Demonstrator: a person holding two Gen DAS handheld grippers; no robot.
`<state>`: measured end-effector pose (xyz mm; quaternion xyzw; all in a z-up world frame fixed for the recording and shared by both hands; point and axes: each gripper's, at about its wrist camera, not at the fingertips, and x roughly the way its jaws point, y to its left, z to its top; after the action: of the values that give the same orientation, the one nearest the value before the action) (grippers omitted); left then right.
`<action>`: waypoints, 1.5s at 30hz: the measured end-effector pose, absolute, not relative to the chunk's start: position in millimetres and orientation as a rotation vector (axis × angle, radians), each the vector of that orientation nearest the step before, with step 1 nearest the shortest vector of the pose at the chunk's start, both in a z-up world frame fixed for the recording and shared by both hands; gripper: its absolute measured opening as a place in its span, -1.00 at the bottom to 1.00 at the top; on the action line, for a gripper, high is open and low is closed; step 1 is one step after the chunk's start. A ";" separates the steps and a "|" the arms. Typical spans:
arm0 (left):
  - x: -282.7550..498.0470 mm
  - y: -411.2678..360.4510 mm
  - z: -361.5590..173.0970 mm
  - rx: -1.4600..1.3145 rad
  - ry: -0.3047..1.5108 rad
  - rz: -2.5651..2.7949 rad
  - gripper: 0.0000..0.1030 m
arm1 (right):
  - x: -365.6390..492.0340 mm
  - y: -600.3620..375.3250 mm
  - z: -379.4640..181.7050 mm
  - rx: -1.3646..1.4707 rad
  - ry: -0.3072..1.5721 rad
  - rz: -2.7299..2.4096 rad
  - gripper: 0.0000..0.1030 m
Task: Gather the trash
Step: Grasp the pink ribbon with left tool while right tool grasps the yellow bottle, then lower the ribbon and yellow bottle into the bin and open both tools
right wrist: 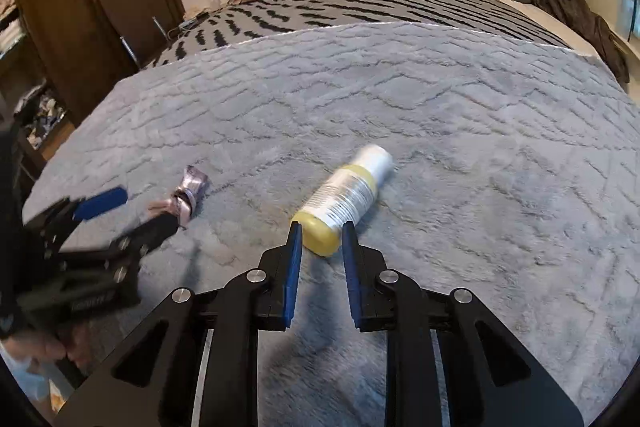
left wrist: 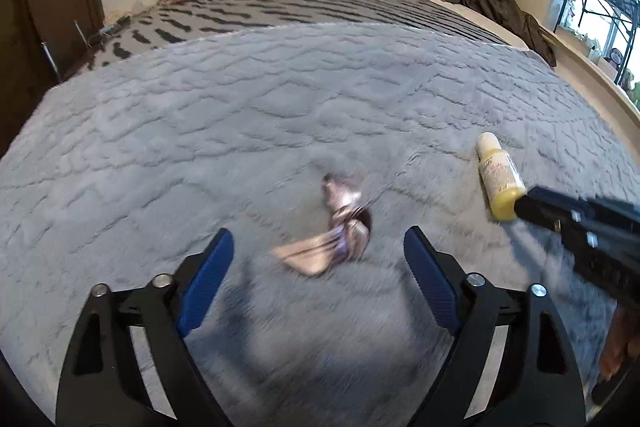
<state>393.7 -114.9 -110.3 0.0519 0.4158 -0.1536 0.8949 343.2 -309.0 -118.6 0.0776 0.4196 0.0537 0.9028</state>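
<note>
The right tongs (right wrist: 319, 239) straddle the bottle's (right wrist: 346, 199) yellow base at frame centre, narrowly open, gripping nothing; its long axis runs upper right. The left tongs (left wrist: 319, 251) gape wide around the wrapper (left wrist: 340, 223).

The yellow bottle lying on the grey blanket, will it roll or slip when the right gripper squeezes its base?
The yellow bottle is round and on its side, so it may roll, though the plush grey blanket should damp that. Its smooth plastic could slip between the right gripper pads. It looks small, probably light.
</note>
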 end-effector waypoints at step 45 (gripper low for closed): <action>168.8 -76.0 -92.9 0.154 0.740 -0.445 -0.84 | 136.5 -268.2 -110.2 0.138 0.735 0.118 -0.38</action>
<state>168.8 -76.0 -92.9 0.0745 0.3584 -0.2155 0.9053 136.5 -268.2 -110.2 0.0671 0.3590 0.0575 0.9292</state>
